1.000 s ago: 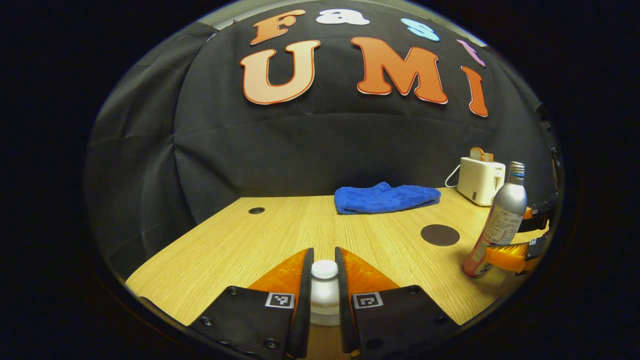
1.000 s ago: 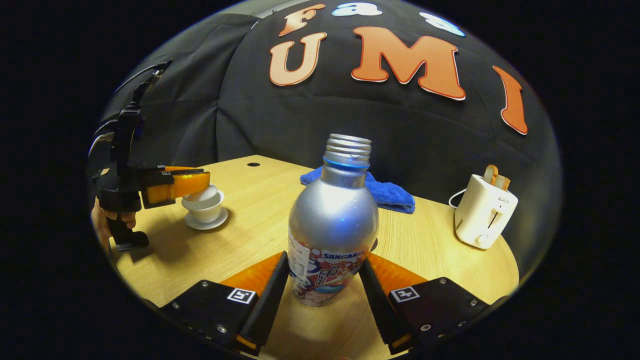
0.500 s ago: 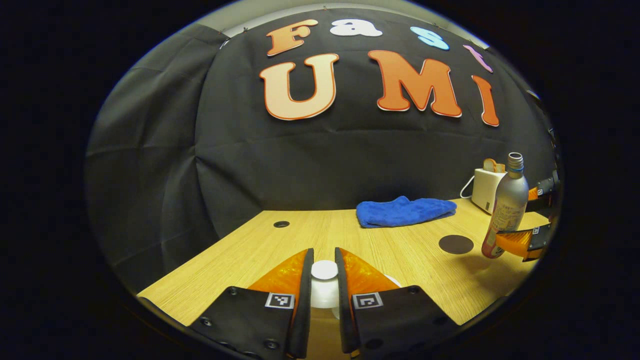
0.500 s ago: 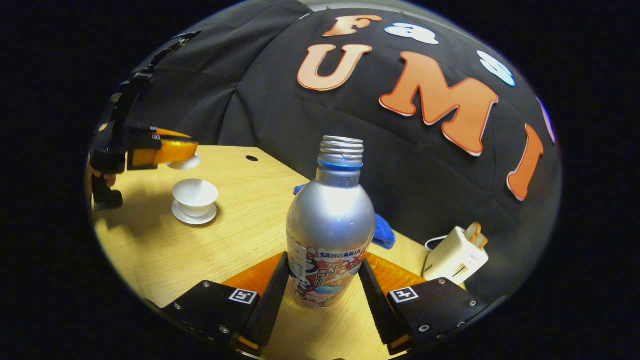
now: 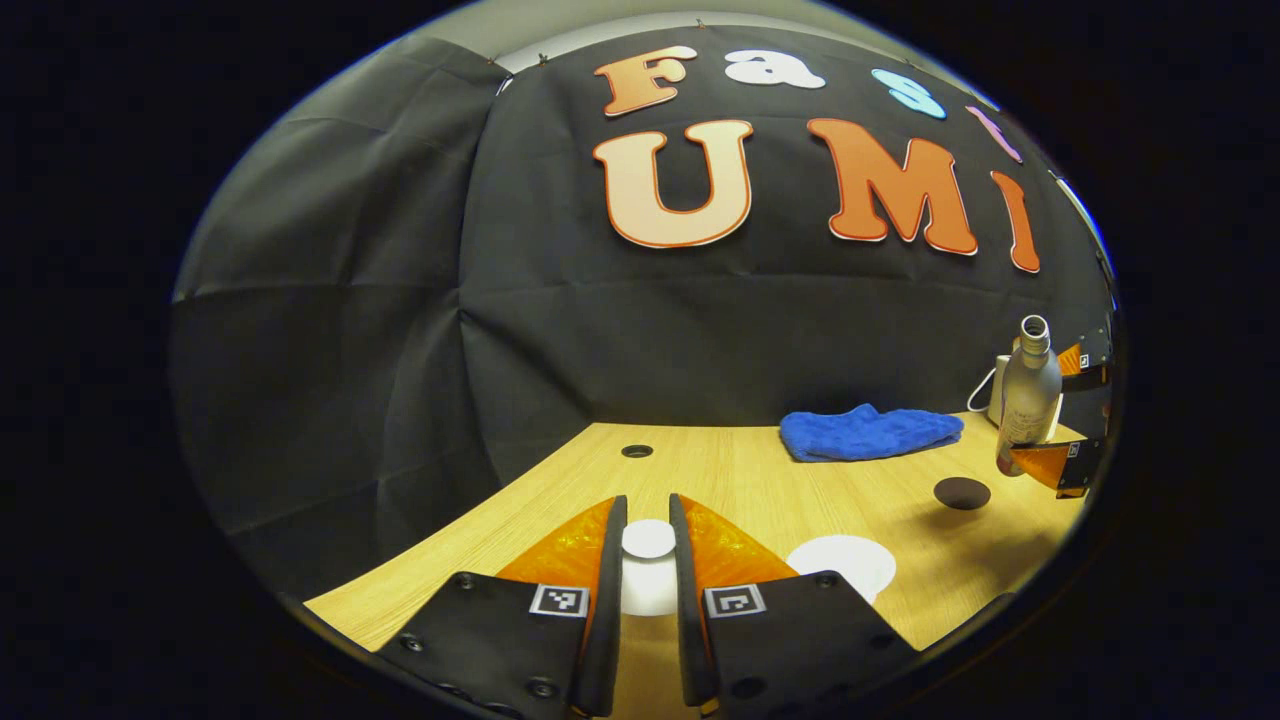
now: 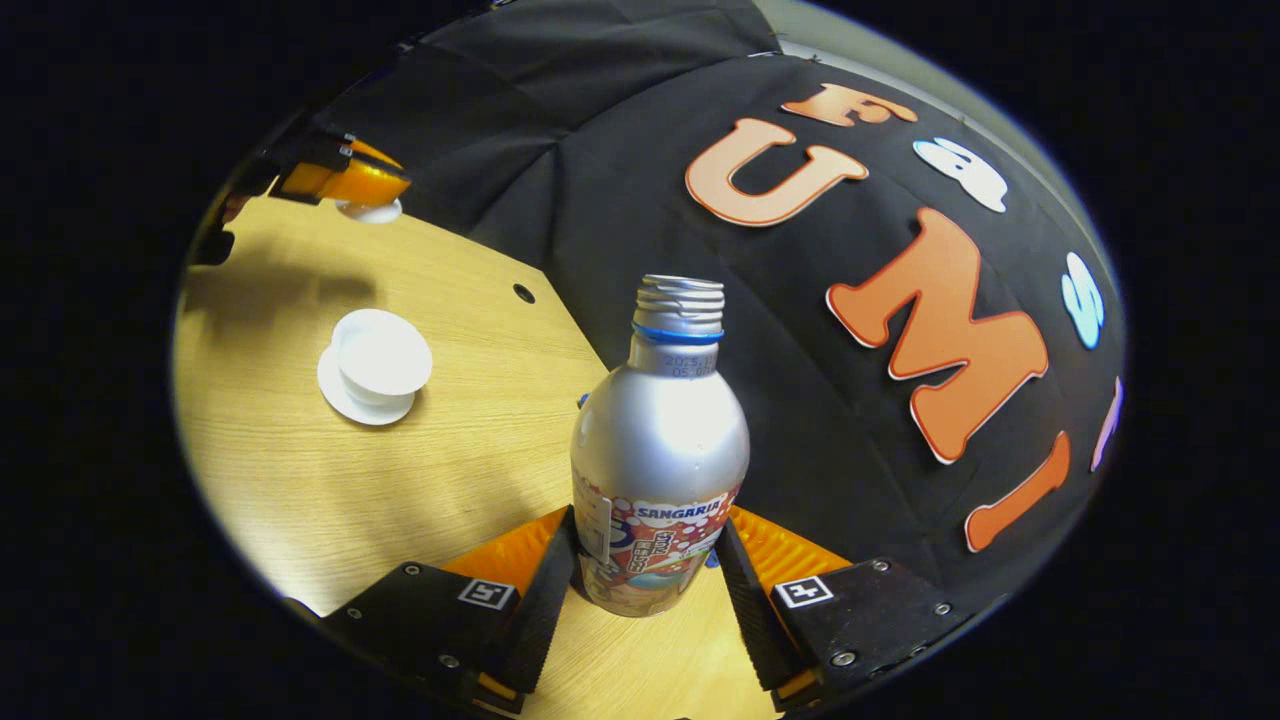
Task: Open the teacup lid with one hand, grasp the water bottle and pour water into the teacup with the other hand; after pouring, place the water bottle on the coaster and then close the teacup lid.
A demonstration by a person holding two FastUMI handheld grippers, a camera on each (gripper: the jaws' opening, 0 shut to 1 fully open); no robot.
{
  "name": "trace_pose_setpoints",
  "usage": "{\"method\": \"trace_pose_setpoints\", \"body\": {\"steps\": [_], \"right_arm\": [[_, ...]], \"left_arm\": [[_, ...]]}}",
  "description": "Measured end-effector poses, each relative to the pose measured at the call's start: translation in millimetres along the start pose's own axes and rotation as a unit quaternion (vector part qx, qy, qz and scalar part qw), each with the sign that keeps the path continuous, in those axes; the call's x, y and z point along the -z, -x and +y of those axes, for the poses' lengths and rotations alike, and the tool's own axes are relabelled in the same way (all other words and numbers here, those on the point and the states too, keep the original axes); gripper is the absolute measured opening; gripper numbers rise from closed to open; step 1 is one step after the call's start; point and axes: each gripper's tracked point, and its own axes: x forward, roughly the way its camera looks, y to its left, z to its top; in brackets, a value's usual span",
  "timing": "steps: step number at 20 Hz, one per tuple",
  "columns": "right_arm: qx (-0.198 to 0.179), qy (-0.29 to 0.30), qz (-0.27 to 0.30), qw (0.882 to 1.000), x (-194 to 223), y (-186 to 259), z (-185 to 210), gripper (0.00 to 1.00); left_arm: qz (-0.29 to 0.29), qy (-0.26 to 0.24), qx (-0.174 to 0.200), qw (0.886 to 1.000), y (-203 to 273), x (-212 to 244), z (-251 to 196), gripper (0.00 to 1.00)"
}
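My left gripper (image 5: 648, 560) pinches the lid (image 5: 648, 540) by its knob, lifted clear of the cup (image 6: 381, 356). Right gripper (image 6: 650, 580) clamps the bottle (image 6: 658, 450), raised and uncapped. Cup sits open near the counter's (image 6: 300, 480) left edge. Risk: tipping early, short of the cup, spills water on the counter.

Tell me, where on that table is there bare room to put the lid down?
Bare wood runs from the teacup out to the small hole near the wall, and between the cup and the blue cloth. The far right is crowded: cloth, dark coaster and lifted water bottle sit close. The left tool holds the lid.
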Motion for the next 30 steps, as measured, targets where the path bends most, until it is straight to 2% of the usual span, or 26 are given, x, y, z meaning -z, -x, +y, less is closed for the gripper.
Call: {"method": "trace_pose_setpoints", "body": {"steps": [2,5,8,9,10,11,14,21,22,23,24,25,26,27,30], "right_arm": [[0.007,0.053,-0.002,0.999,-7.0,-4.2,0.1,0.8],[0.012,0.101,-0.008,0.995,-16.1,-16.6,4.2,0.79],[0.021,0.16,-0.022,0.987,-24.5,-21.2,12.7,0.79],[0.021,0.173,-0.025,0.984,-26.8,-22.3,16.6,0.79],[0.016,0.178,-0.029,0.983,-28.6,-25.7,21.6,0.79],[0.012,0.184,-0.03,0.982,-29.8,-31.8,30.1,0.79],[0.013,0.209,-0.041,0.977,-39.3,-38.6,41.2,0.79],[0.083,0.305,-0.079,0.946,-57.3,-44.7,25.5,0.79],[0.093,0.317,-0.083,0.94,-59.0,-45.2,22.0,0.79],[0.102,0.332,-0.088,0.934,-61.2,-45.8,19.1,0.79],[0.106,0.34,-0.091,0.93,-63.1,-48.1,17.8,0.8],[0.109,0.35,-0.092,0.926,-65.2,-48.5,17.0,0.79],[0.113,0.36,-0.095,0.921,-67.7,-49.5,16.2,0.76],[0.119,0.371,-0.098,0.916,-68.3,-49.7,14.5,0.79],[0.133,0.398,-0.104,0.902,-71.1,-47.6,12.2,0.79]], "left_arm": [[0.002,0.003,-0.008,1.0,2.2,1.0,11.2,0.28],[0.008,0.007,-0.014,1.0,4.1,6.7,21.2,0.28],[0.01,0.01,-0.022,1.0,3.2,10.2,31.0,0.28],[0.011,0.01,-0.024,1.0,3.7,11.0,31.9,0.28],[0.012,0.012,-0.023,1.0,4.0,11.7,33.5,0.24],[0.013,0.013,-0.024,1.0,4.6,12.8,34.8,0.28],[0.015,0.016,-0.027,0.999,4.8,14.9,41.6,0.28],[0.02,0.02,-0.039,0.999,6.9,22.7,57.6,0.28],[0.02,0.02,-0.04,0.999,7.3,23.2,58.1,0.33],[0.021,0.02,-0.04,0.999,7.0,24.3,59.3,0.28],[0.023,0.021,-0.04,0.999,5.9,25.8,59.9,0.28],[0.025,0.022,-0.04,0.999,6.3,26.4,60.4,0.33],[0.025,0.021,-0.042,0.999,6.5,27.7,62.0,0.29],[0.025,0.022,-0.042,0.999,7.7,27.9,61.6,0.29],[0.029,0.024,-0.044,0.998,6.2,31.4,63.8,0.28]]}}
